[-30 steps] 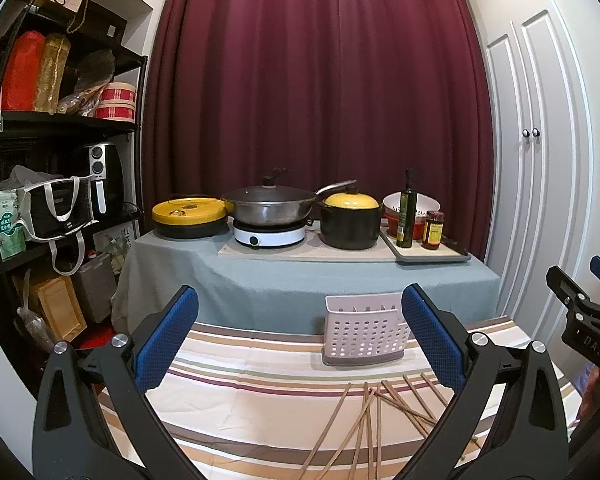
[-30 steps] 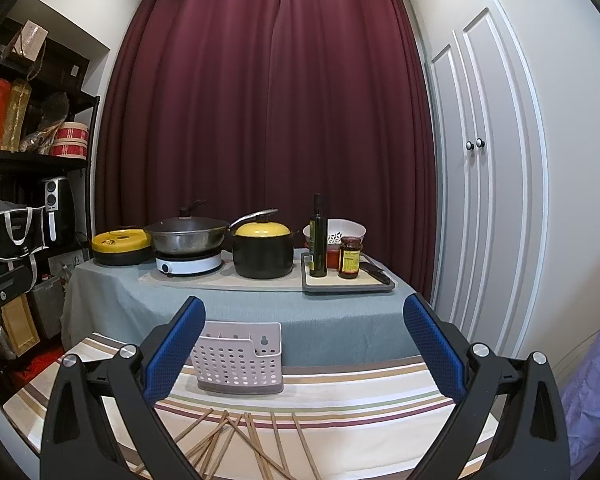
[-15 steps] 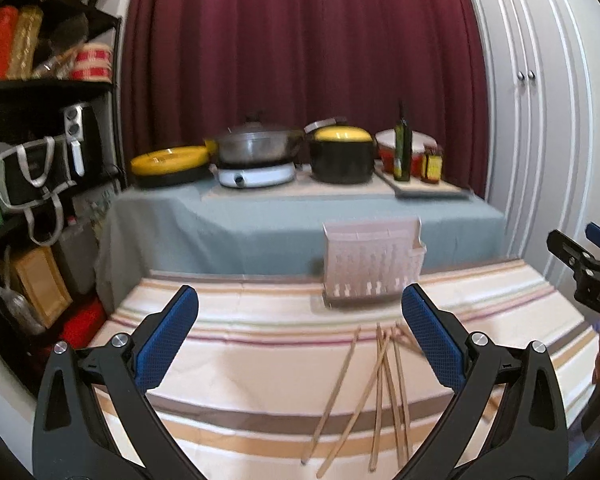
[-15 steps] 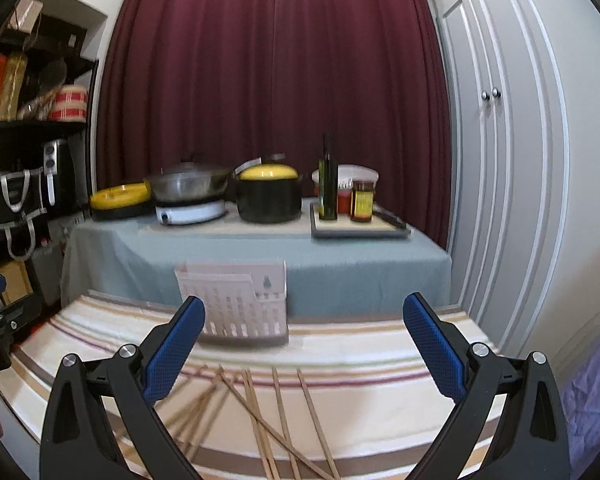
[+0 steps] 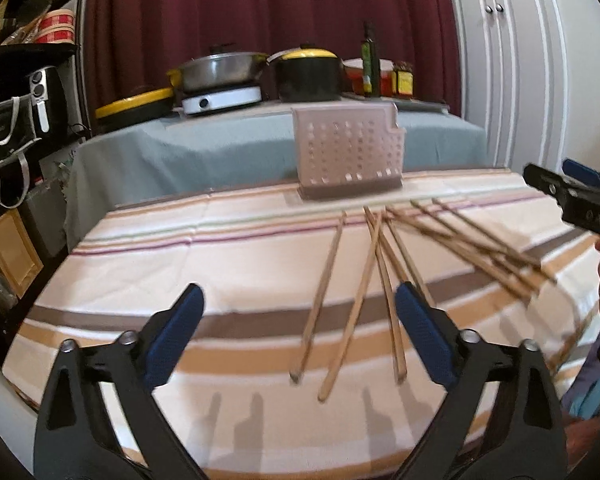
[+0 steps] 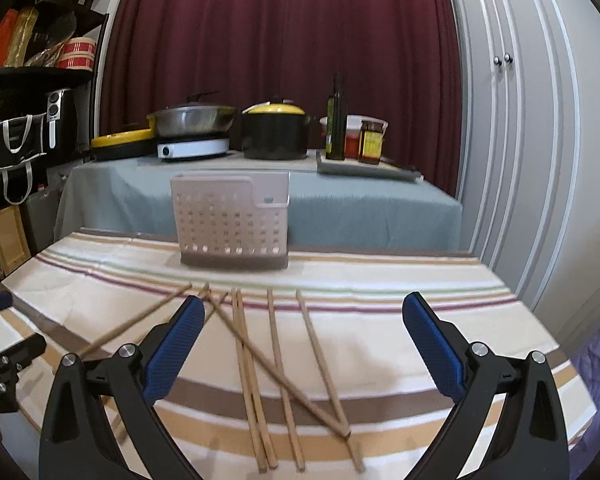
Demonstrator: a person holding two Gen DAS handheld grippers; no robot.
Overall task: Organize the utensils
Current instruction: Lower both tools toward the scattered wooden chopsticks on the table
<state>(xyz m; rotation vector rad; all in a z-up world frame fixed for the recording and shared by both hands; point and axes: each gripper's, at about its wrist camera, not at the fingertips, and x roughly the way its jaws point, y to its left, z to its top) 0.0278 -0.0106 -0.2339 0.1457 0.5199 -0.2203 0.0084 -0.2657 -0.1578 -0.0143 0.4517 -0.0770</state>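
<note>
Loose wooden chopsticks (image 6: 276, 364) on the striped tablecloth (image 5: 148, 264), just in front of one perforated pale holder (image 6: 231, 222).

Roughly eight or nine sticks, hard to count with the blur, thin, some crossed. Left gripper (image 5: 300, 332) and right gripper (image 6: 302, 346) both spread wide, gripping nothing. Only the right view catches the holder's notched corner clearly.

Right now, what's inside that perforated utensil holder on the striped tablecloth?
Nothing shows above the rim of the utensil holder, and the chopsticks all lie on the striped tablecloth in front of it. Its walls hide the interior, so the bottom cannot be seen.
</note>
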